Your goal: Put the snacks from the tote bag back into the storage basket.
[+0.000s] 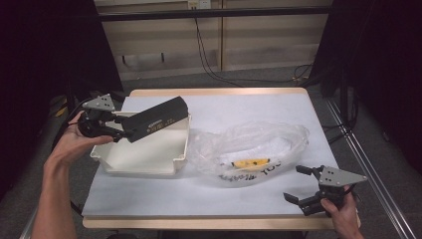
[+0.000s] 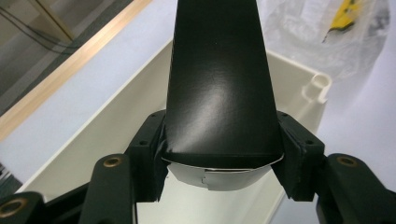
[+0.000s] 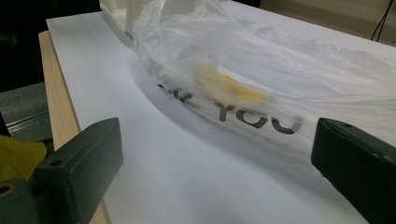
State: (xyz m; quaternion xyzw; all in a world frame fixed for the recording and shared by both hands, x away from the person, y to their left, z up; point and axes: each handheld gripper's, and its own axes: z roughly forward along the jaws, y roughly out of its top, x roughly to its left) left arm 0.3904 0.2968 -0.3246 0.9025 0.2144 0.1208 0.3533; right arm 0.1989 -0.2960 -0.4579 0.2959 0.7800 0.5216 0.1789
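I am holding the black carton point(image 1: 158, 118) clamped at its left end in the left gripper point(image 1: 121, 131); the long box is slanting up and to the right over the white plastic tray point(image 1: 144, 158), with its far end above the tray's far right corner. In the left gripper view, the pads are pressing on both side faces of the black carton point(image 2: 219, 79), and the white inner flap is showing at its near end, which the high view is not resolving. I am keeping the right gripper point(image 1: 301, 185) at the near right of the table point(image 1: 164, 199), jaws standing wide apart with nothing between them. The right gripper view is showing dark lettering and a yellow mark on the clear plastic bag point(image 3: 261, 70). This bag point(image 1: 254, 144) is lying just right of the tray, touching its side, between the two grippers.
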